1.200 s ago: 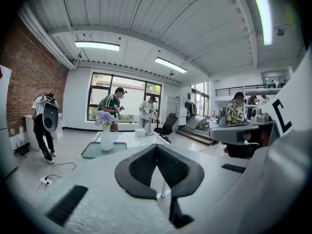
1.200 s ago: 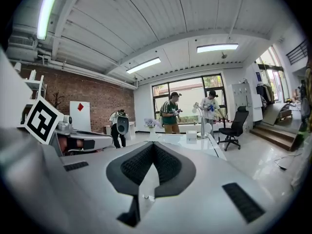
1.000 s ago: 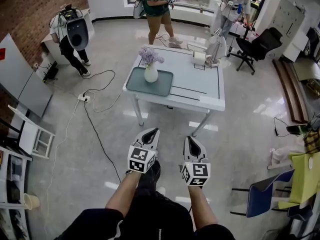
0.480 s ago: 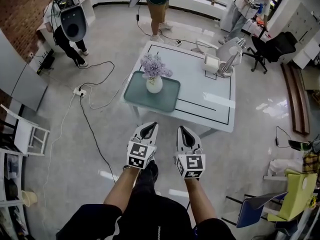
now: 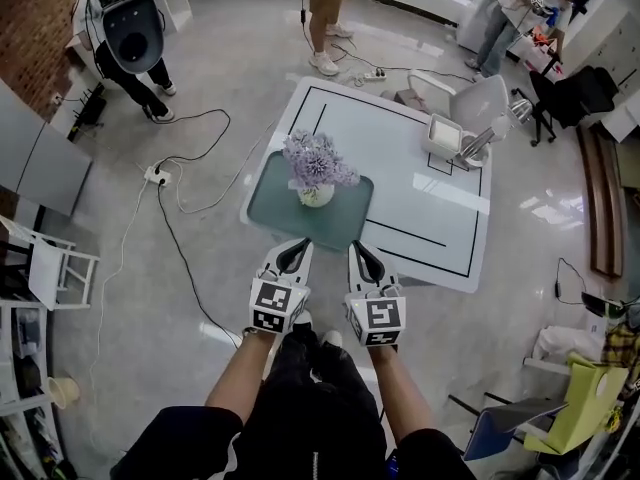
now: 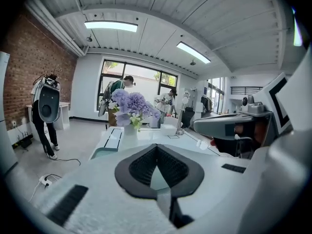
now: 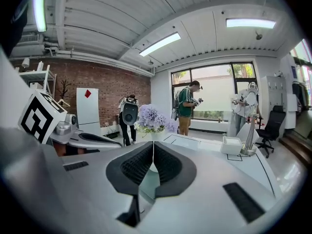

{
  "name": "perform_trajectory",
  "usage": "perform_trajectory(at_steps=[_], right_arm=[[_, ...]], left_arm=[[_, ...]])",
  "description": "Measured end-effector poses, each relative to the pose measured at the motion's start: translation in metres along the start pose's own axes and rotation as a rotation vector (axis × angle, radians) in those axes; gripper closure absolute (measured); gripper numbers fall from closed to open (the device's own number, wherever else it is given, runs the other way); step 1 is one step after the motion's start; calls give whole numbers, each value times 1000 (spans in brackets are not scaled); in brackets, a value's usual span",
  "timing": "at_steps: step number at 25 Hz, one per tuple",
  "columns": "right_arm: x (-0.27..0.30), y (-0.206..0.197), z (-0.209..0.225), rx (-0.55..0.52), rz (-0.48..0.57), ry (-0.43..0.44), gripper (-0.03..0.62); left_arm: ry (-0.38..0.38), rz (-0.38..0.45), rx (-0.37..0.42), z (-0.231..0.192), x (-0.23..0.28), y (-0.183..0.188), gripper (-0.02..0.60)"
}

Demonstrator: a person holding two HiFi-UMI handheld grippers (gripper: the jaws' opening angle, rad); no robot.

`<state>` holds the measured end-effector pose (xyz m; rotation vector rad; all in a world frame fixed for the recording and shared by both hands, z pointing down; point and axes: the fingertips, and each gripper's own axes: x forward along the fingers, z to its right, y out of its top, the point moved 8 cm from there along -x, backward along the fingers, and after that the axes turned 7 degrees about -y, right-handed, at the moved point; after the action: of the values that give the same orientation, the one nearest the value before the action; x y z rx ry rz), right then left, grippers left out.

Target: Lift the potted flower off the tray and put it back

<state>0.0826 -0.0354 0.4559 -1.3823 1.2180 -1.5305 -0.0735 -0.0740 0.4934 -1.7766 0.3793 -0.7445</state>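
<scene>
Nothing of the task is done yet, judging by how things lie. The potted flower (image 5: pixel 318 168), a white pot with a head of purple blooms, stands upright near the middle of the grey-green tray (image 5: pixel 272 206). The tray lies at the near left corner of the white counter (image 5: pixel 425 203). The lift, and the setting back down on the tray, both remain.

The left gripper (image 5: pixel 296 245) and the right gripper (image 5: pixel 357 247) are held side by side in front of the person, both pointing toward the tray. Each gripper's own view shows its 2 fingers closed tip to tip with nothing between them, so both are empty.

In the head view the fingertips line up with the near edge of the tray, the left gripper toward the pot's left and the right gripper toward its right. Neither touches the pot, the tray or the counter. In both gripper views the flower stands straight ahead, above and beyond the closed fingertips, with a stretch of tray and counter in between.

As I read it, the fingers of whichever gripper takes the pot must open before it can close round the pot's body below the blooms.
</scene>
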Motion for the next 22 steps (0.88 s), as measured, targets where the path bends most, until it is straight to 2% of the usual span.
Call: perform_trajectory(at_steps=[9,14,22], right_arm=[[45,-9,9,-7,-34,90,586],[83,-23,16,-39,17,89,581],[159,-39,5,-76,98,113,363]], left_arm=[[71,-12,-45,-18,16,-5,577],[111,-4,-51,-34,29,-10,577],[156,-11,-82,-47,26,-43,577]])
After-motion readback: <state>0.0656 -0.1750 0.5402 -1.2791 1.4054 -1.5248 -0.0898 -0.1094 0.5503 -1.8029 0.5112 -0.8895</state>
